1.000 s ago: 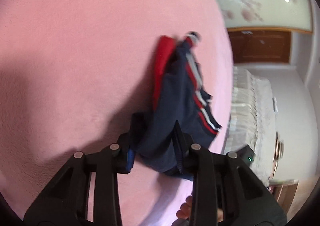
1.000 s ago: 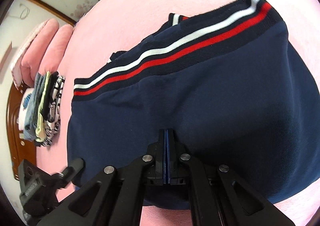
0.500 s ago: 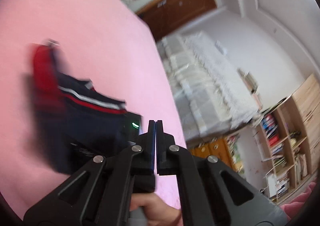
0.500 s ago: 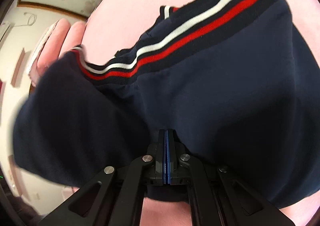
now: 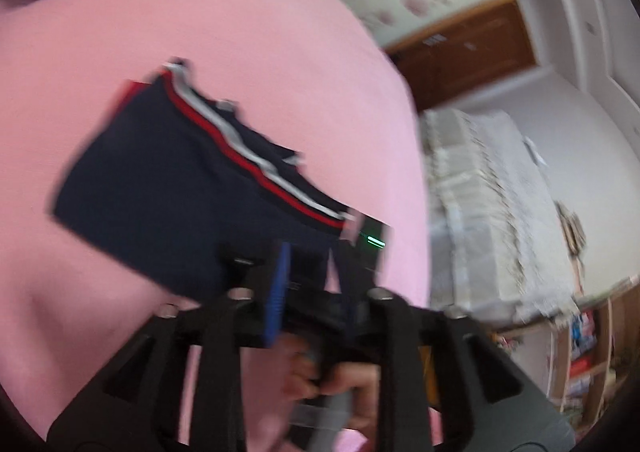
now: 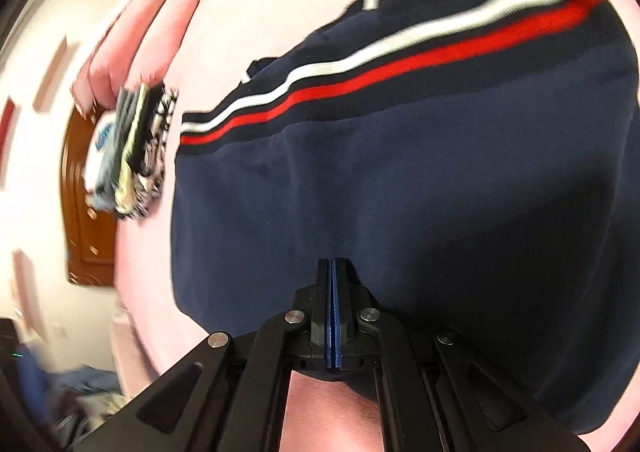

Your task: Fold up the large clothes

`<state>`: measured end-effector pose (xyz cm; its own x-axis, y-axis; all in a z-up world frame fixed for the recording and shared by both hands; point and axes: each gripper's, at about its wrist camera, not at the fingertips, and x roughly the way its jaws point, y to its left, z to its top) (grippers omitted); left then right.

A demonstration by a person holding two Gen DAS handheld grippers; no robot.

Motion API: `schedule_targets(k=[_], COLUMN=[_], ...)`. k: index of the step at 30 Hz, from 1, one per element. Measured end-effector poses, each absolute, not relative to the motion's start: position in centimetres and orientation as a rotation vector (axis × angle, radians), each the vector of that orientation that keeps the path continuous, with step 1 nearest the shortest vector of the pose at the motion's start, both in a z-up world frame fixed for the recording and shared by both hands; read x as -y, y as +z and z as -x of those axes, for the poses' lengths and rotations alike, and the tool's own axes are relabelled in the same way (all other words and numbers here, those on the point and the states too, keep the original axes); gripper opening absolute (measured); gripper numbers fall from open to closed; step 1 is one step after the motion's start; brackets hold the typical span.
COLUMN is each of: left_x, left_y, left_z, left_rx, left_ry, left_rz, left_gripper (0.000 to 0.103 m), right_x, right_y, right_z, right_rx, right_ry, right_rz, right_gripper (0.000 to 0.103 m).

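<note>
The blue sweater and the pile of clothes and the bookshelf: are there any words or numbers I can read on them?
No text can be read anywhere.
Navy sweater: only red and white stripes, no words.
Stack of folded clothes: a blue mark on a white piece, too blurred to read.
Bookshelf: book covers too small and blurred to read.
Right gripper's green light: a glowing bar, no letters.

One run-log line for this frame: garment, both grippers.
garment: navy sweater folded on pink bed | left gripper: jaws just opening, empty | right gripper: shut, tips at sweater's near edge, grip unclear
</note>
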<state>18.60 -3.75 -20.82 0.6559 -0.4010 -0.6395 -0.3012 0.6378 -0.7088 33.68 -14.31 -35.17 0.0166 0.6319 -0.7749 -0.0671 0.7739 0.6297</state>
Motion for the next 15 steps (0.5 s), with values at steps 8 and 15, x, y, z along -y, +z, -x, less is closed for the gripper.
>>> schedule_targets(k=[8, 15], left_x=[-2.3, -5.7], left_y=[-27.5, -33.7], left_z=[-18.8, -18.1], left_rx=[-1.110, -1.125], left_ry=[0.281, 0.308], left_rz=[0.917, 1.121], left_gripper=[0.057, 0.073], right_x=[14.7, 14.7], right_y=[-35.0, -34.9], right_z=[-32.6, -32.5], right_rx=[-1.429, -1.431], right_ry=[0.546, 0.529], right_rz=[-0.490, -0.486], right_gripper=[0.000, 0.000])
